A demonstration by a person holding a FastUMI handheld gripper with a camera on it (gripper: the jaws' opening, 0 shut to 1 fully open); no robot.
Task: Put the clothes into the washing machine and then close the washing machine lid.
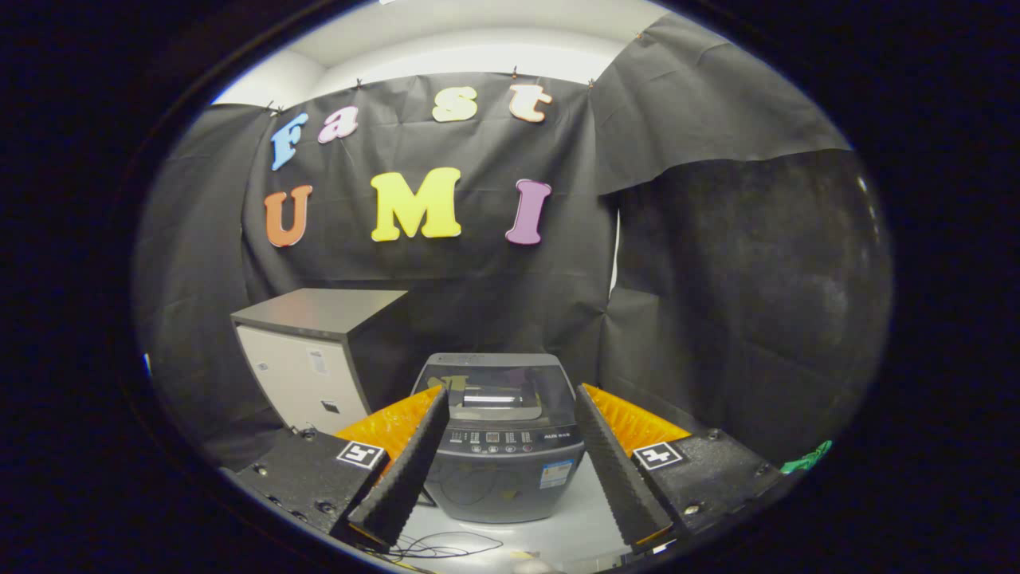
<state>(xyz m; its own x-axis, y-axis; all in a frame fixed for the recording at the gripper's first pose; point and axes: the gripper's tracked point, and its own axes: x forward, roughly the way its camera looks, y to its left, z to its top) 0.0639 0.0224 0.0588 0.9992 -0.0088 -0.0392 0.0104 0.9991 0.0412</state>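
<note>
You face a booth hung all round with black cloth (494,287), creased and pinned along its top edge. Above it you see a white wall and ceiling (470,48), brightly lit. To your left a grey cabinet (307,359) with a dark flat top stands against the cloth. The floor (574,530) is pale, with thin black cables (438,548) lying across it.

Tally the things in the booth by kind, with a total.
Washing machine, lid shut: 1
Cabinet beside it: 1
Green item past the right finger: 1
Tool, fingers open, holding nothing: 1
Total: 4
</note>
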